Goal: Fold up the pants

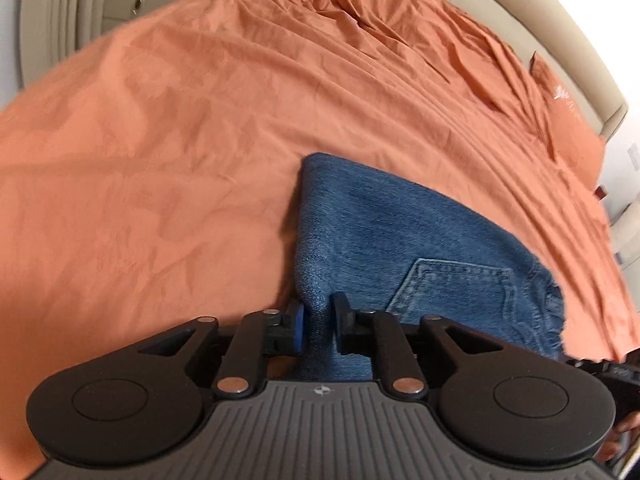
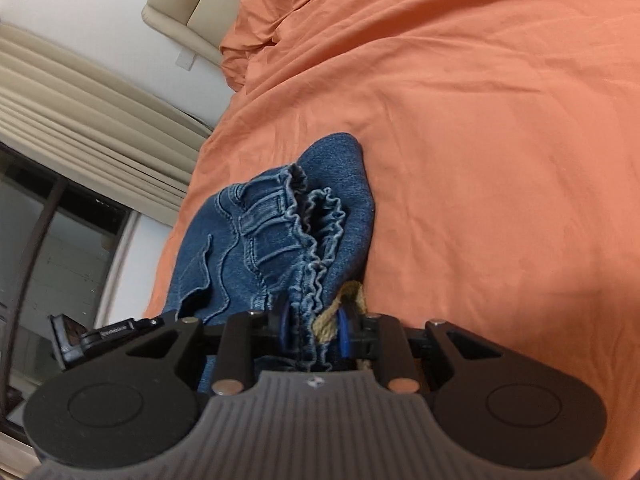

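Ribbed grey housing and black linkage arms fill the lower edge of both wrist views. Left gripper (image 1: pixel 319 322) – jaws narrow, a fold of the blue denim pants (image 1: pixel 384 232) between its blue pads; whether the pads still press the cloth cannot be told. Right gripper (image 2: pixel 312 330) – jaws narrow, closed on the gathered elastic waistband (image 2: pixel 316 216) beside a tan drawstring (image 2: pixel 352 296). Pants lie bunched at lower centre on the orange bedsheet (image 1: pixel 180 128). Beige headboard (image 1: pixel 560 20) at upper right of the left view; beige curtain (image 2: pixel 80 96) at left of the right view.
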Motion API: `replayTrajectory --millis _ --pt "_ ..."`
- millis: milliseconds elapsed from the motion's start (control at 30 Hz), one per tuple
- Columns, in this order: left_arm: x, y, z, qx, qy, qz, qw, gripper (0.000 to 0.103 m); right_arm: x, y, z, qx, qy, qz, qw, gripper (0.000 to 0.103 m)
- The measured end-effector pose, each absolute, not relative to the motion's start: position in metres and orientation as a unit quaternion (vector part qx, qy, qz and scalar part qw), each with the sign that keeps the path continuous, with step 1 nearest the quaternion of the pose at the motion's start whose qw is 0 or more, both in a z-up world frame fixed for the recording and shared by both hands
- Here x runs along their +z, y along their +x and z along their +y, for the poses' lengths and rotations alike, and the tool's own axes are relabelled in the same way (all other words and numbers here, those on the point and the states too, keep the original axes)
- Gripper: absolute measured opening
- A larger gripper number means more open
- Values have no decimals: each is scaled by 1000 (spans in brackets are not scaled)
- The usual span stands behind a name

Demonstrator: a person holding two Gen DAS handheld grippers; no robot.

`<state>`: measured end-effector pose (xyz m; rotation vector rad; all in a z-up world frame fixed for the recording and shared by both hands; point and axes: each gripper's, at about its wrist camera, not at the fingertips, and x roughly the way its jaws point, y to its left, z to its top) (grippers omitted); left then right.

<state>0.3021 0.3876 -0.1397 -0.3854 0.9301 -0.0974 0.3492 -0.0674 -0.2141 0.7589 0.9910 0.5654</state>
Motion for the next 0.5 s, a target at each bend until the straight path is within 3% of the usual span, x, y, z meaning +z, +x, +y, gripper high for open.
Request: replayTrajectory --millis 133,367,500 --pt "-117 284 389 -14 -135 460 878 23 -187 343 -65 248 295 461 800 31" --pt "-71 227 366 -12 -49 443 895 22 -124 292 -52 240 145 395 875 31" --pt "-76 202 340 -31 -13 437 899 22 -104 265 -15 263 58 346 899 31"
